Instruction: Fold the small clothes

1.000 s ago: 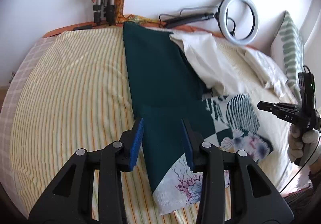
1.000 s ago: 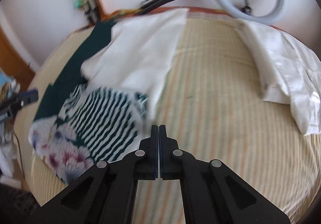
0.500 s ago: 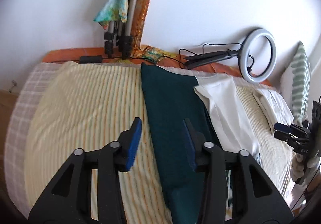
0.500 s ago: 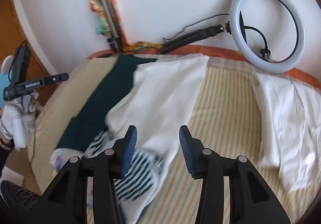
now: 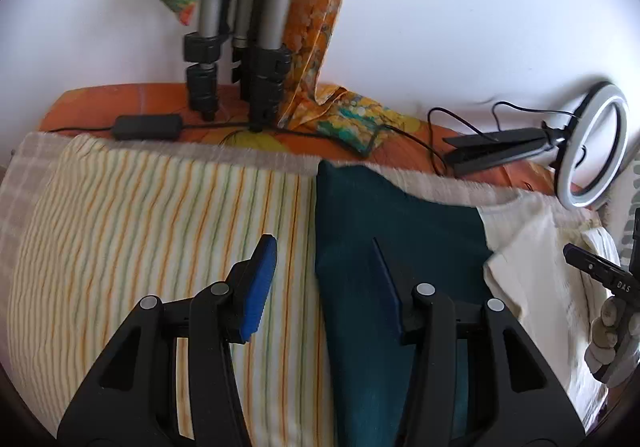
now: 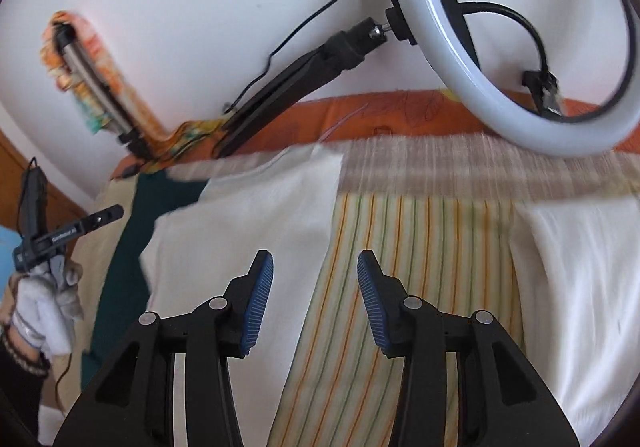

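A dark green garment (image 5: pixel 392 231) lies flat along the striped bedsheet (image 5: pixel 160 223), reaching the bed's far edge. My left gripper (image 5: pixel 324 259) hovers over its left edge, jaws opening, with nothing between them. A cream garment (image 6: pixel 256 231) overlaps the green one's right side; the green one (image 6: pixel 132 271) shows at the left of the right wrist view. My right gripper (image 6: pixel 316 271) stands open above the cream garment's right edge, holding nothing. Another white cloth (image 6: pixel 576 287) lies further right. Each gripper shows in the other's view, held by a gloved hand (image 6: pixel 48 299).
A ring light (image 6: pixel 520 59) on a black folding stand (image 6: pixel 296 75) lies at the head of the bed against the white wall. Tripod legs (image 5: pixel 240 59) draped in colourful fabric stand on the orange border (image 5: pixel 132 107). A black cable box (image 5: pixel 146 127) lies there.
Both grippers have moved up the bed towards the wall; the patterned garment has left both views. The right gripper went from shut to open. The left jaws have widened slightly.
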